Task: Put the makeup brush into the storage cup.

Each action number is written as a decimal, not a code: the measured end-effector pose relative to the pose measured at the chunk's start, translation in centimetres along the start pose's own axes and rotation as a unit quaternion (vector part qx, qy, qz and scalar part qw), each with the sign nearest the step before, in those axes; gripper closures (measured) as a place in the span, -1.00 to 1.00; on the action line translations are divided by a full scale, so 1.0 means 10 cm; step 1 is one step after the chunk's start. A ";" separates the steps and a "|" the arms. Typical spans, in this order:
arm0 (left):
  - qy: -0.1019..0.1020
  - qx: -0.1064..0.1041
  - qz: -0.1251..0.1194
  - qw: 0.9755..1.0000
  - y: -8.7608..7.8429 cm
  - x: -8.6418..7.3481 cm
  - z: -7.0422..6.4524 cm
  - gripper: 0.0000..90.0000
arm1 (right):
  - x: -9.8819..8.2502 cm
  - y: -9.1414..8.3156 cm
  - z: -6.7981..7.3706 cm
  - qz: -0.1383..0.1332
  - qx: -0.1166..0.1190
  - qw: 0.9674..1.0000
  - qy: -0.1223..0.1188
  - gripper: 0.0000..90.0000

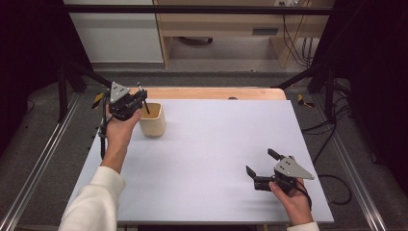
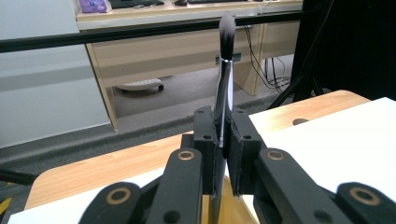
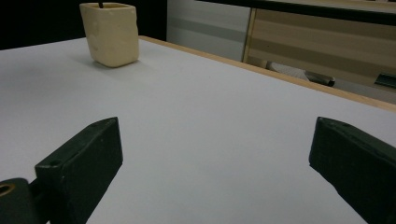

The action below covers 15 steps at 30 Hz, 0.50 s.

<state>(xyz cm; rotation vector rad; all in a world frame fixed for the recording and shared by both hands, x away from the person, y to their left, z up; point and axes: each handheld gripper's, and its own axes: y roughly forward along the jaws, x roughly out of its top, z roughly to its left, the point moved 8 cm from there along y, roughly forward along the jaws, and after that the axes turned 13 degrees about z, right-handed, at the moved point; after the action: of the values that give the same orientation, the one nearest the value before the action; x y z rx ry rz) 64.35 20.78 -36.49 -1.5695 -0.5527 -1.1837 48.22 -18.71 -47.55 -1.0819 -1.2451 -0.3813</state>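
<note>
Between the jaws of the left gripper (image 2: pixel 223 154) stands a brush (image 2: pixel 225 70), clamped by its thin dark handle with the soft bristle head pointing up and away from the gripper. Just below and in front of that gripper sits a cream cup (image 1: pixel 153 120) on the tabletop (image 1: pixel 211 144); the handle's lower end seems to dip into its mouth, though the high view is too small to be sure.

I judge the brush light, stiff along the handle, and slim enough to twist or slip in the pads. Mid-handle, where it is gripped now, looks the right place; the bristles are soft and would splay if pinched. The cup looks light too and could tip if the handle knocks its rim.

The left hand (image 1: pixel 120 132) is stretched forward, forearm angled in from below, gripper held over the cup's near-left edge. The right hand (image 1: pixel 291 192) rests low on the near right of the tabletop, well apart from the cup, its right gripper (image 1: pixel 260 168) spread wide with nothing between the jaws, pointing across the sheet towards the cup.
</note>
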 end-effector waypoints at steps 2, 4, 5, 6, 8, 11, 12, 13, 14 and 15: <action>0.002 0.002 0.003 1.000 0.01 -0.02 0.00 0.85 | 0.00 0.00 0.00 -0.001 0.000 1.000 0.001 -0.93; -0.002 0.004 0.005 1.000 0.03 -0.06 0.00 0.85 | 0.00 0.00 -0.01 0.001 -0.002 1.000 0.000 -0.93; -0.004 0.004 0.005 1.000 0.03 -0.07 0.00 0.85 | 0.00 0.01 -0.01 0.002 -0.002 1.000 -0.002 -0.93; -0.003 0.005 0.006 1.000 0.04 -0.09 0.00 0.85 | -0.01 0.01 0.00 0.003 -0.001 1.000 -0.002 -0.92; -0.003 0.005 0.007 1.000 0.05 -0.10 0.00 0.85 | 0.00 0.01 0.01 0.003 0.000 1.000 -0.003 -0.92; 0.000 0.005 0.009 1.000 0.06 -0.11 0.00 0.85 | 0.00 0.01 0.02 0.003 0.001 1.000 -0.004 -0.92; 0.000 0.004 0.008 1.000 0.07 -0.11 -0.01 0.85 | 0.00 0.01 0.02 0.003 0.001 1.000 -0.002 -0.92; -0.002 0.003 0.009 1.000 0.08 -0.12 -0.02 0.85 | 0.00 0.01 0.01 0.003 0.001 1.000 -0.002 -0.92; 0.002 0.005 0.012 1.000 0.08 -0.13 -0.02 0.85 | -0.01 0.01 0.01 0.003 0.002 1.000 -0.001 -0.92; 0.003 0.004 0.012 1.000 0.08 -0.13 -0.03 0.85 | -0.01 0.01 0.01 0.003 0.002 1.000 -0.001 -0.92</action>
<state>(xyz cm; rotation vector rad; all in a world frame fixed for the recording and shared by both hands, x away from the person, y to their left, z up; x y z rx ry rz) 64.39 20.48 -37.99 -1.5603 -0.5330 -1.1667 48.21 -18.57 -47.69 -1.0831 -1.2435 -0.3728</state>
